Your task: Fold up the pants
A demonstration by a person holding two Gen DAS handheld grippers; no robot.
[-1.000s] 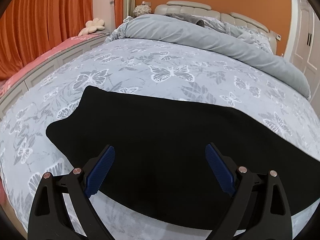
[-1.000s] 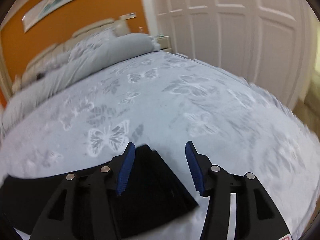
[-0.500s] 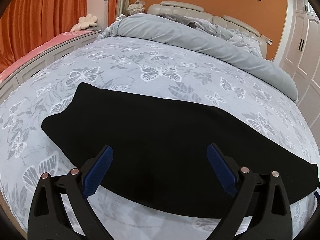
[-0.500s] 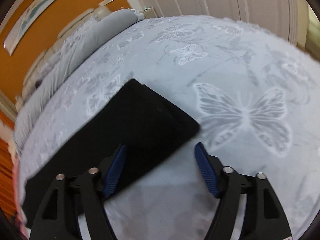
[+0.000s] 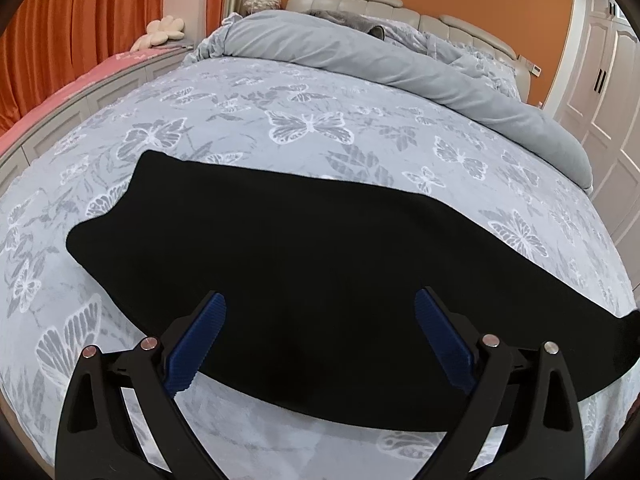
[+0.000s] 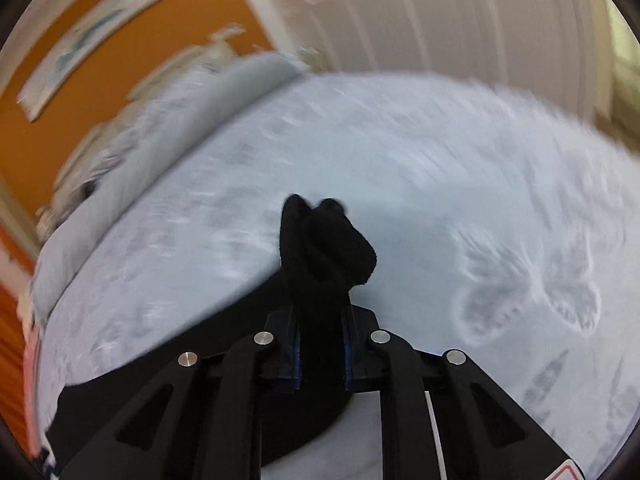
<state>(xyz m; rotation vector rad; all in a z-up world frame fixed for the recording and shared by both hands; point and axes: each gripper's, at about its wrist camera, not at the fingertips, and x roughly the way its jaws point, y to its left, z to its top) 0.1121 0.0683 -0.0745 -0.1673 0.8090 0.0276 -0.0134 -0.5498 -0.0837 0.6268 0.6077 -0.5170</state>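
Black pants (image 5: 304, 264) lie flat across the grey butterfly-print bed, folded lengthwise, waist end at the left, leg end at the right. My left gripper (image 5: 320, 336) is open and empty, hovering over the pants' near edge around the middle. My right gripper (image 6: 320, 344) is shut on the pants' leg end (image 6: 324, 240), which bunches up between the blue pads and sticks out in front. The right wrist view is blurred by motion. The lifted leg end shows at the right edge of the left wrist view (image 5: 628, 340).
The bed cover (image 5: 304, 128) spreads all around the pants. A rolled grey duvet (image 5: 380, 56) and headboard (image 5: 400, 4) lie at the far end. A pink bench (image 5: 60, 92) and orange curtains stand at the left; white wardrobe doors (image 5: 608, 80) at the right.
My right gripper has closed on the pants' leg end and lifted it off the bed. My left gripper stayed open, shifting only slightly over the pants.
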